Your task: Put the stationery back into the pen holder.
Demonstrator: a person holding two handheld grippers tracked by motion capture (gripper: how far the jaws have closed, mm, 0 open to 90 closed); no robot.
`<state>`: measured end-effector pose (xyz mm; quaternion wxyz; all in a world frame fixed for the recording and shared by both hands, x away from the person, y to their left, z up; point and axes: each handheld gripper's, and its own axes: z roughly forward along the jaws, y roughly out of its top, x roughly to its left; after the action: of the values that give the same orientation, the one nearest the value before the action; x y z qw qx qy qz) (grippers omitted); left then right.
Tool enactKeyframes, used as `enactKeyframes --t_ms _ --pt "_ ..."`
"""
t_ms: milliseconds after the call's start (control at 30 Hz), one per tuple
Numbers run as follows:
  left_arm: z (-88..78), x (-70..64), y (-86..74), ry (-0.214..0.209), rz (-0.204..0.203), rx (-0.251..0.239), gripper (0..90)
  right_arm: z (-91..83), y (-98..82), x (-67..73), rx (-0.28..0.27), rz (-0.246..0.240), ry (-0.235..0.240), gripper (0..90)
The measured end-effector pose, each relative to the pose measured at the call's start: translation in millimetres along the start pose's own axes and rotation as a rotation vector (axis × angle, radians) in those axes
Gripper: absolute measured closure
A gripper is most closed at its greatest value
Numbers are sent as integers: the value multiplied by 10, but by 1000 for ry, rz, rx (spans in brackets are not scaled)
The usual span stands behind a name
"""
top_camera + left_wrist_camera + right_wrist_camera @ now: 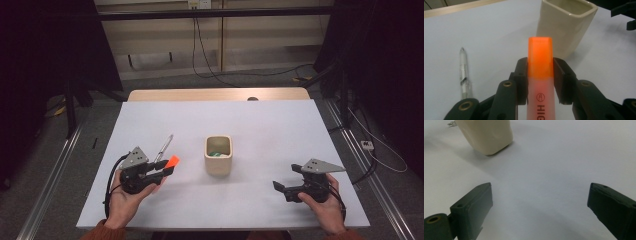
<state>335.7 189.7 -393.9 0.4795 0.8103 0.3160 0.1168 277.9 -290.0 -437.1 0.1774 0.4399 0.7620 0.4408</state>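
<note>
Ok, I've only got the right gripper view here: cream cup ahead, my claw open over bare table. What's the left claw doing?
Observer: The left claw is shut on an orange highlighter, cap end forward.
Operator: Is the cup empty?
Observer: No, the high view shows something green at the bottom of the cup.
Operator: Anything else lying around?
Observer: A clear pen lies on the table left of the cup, just beyond the left claw.

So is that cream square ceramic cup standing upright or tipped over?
Upright: the cream square ceramic cup stands on its base on the white table, mouth facing up, with something green inside.
</note>
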Motion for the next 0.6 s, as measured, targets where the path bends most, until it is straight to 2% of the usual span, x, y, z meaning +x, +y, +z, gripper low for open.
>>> enactKeyframes --t_ms 67,233,433,600 --pt "12 -21 32 -14 -5 -7 671 -3 -3 0 -2 0 3 63" --pt "39 -97 136 -35 19 -25 672 -16 -8 0 -4 2 -2 63" --pt "32 -162 264 -50 43 -50 672 -7 -8 0 -1 1 -4 63" --pt "36 -203 352 -59 44 -68 672 -6 -11 -7 0 1 -3 63"
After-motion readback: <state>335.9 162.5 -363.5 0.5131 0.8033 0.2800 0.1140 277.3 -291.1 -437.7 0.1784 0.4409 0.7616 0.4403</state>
